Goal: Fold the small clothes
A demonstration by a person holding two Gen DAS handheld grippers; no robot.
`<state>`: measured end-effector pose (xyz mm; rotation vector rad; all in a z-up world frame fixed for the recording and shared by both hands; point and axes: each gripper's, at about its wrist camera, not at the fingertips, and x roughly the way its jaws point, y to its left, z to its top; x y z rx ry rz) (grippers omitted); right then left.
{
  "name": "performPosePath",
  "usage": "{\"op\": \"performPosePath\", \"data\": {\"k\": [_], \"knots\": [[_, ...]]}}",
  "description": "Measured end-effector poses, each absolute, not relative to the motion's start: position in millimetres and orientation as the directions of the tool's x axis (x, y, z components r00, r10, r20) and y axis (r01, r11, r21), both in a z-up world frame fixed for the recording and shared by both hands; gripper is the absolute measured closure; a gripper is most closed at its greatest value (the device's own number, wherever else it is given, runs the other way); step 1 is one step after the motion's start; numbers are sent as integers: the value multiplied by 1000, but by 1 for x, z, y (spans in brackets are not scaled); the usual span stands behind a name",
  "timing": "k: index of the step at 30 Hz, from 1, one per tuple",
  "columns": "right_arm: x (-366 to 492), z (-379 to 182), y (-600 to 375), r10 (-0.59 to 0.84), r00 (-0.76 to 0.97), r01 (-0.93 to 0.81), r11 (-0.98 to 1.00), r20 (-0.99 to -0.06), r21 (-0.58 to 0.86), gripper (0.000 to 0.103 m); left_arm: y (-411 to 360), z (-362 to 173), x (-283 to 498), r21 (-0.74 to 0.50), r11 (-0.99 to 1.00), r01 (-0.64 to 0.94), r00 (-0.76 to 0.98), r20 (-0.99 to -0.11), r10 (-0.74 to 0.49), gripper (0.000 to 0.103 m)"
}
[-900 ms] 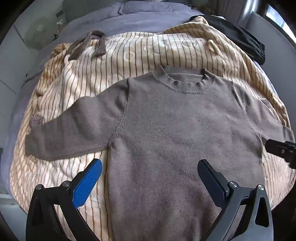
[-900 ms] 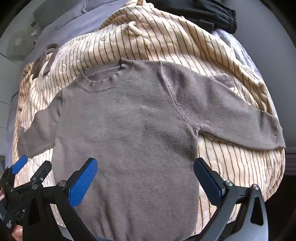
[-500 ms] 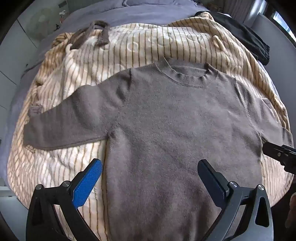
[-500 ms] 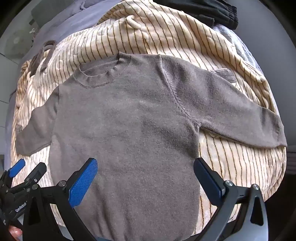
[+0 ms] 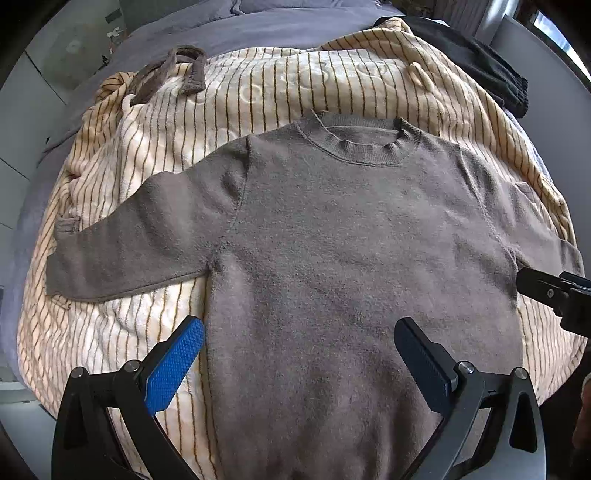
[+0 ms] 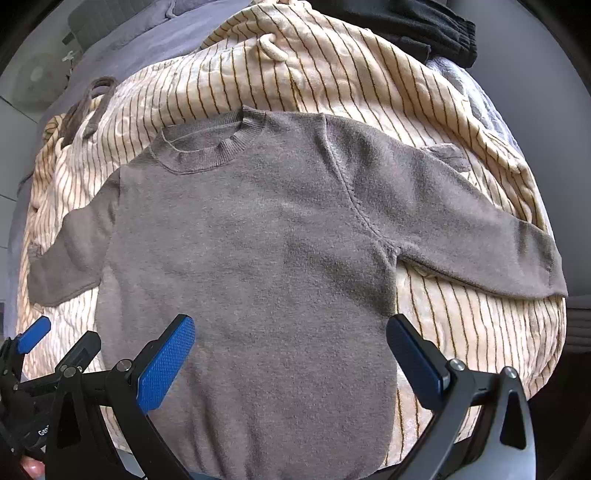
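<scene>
Left wrist view, lower frame: left hand-held gripper [image 5: 299, 350] wide apart, textured blue pads, nothing held. Centre: fuzzy grey-brown knit sweater [image 5: 332, 240] flat, sleeves spread (ribbed round collar), on plush cream striped blanket [image 5: 258, 85]. Right wrist view: right hand-held gripper [image 6: 291, 347] wide, empty. Upper right: black garment [image 6: 424, 26].

Striped cream blanket [image 5: 258, 92] over grey bedding [image 5: 258, 29]; black garment [image 5: 480, 70] far right.

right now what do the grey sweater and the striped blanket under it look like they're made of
Grey sweater: a soft knit, maybe wool or a blend; matte, fuzzy nap, ribbed collar. Striped blanket: plush fleece by the look; cream with thin brown stripes, an embossed pattern and a slight sheen.
</scene>
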<state>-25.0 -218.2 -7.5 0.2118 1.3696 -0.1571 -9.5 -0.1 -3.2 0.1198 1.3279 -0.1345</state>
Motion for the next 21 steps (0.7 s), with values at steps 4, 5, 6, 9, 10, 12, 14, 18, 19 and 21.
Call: {"op": "performPosePath", "data": {"k": [4, 5, 6, 9, 10, 12, 14, 18, 19, 21], "knots": [[-26, -8, -218, 13, 187, 243, 968, -982, 59, 0, 0, -3, -10, 12, 987, 159, 231, -973, -26, 0], [-26, -8, -217, 13, 187, 242, 968, -982, 59, 0, 1, -4, -11, 11, 988, 156, 231, -973, -26, 0], [-26, -8, -217, 13, 187, 241, 969, -982, 59, 0, 2, -4, -11, 8, 988, 154, 229, -973, -28, 0], [-27, -9, -215, 13, 183, 236, 970, -983, 57, 0, 4, -5, -12, 4, 989, 147, 227, -974, -30, 0], [-27, -9, -215, 13, 181, 236, 970, -983, 56, 0, 5, -5, -12, 4, 990, 143, 225, -974, -29, 0], [-27, -9, -213, 11, 179, 234, 971, -984, 54, 0, 6, -5, -12, 1, 990, 138, 224, -974, -31, 0], [-26, -8, -212, 10, 180, 230, 972, -984, 52, 0, 7, -5, -11, 1, 991, 132, 225, -974, -29, 0], [-26, -5, -210, 8, 186, 225, 973, -983, 50, 0, 9, -5, -11, 2, 993, 121, 224, -974, -25, 0], [-27, -5, -210, 7, 187, 225, 973, -982, 50, 0, 10, -5, -11, 1, 993, 117, 223, -974, -25, 0], [-28, -5, -209, 7, 186, 226, 973, -983, 50, 0, 12, -5, -12, -2, 994, 112, 223, -975, -27, 0]]}}
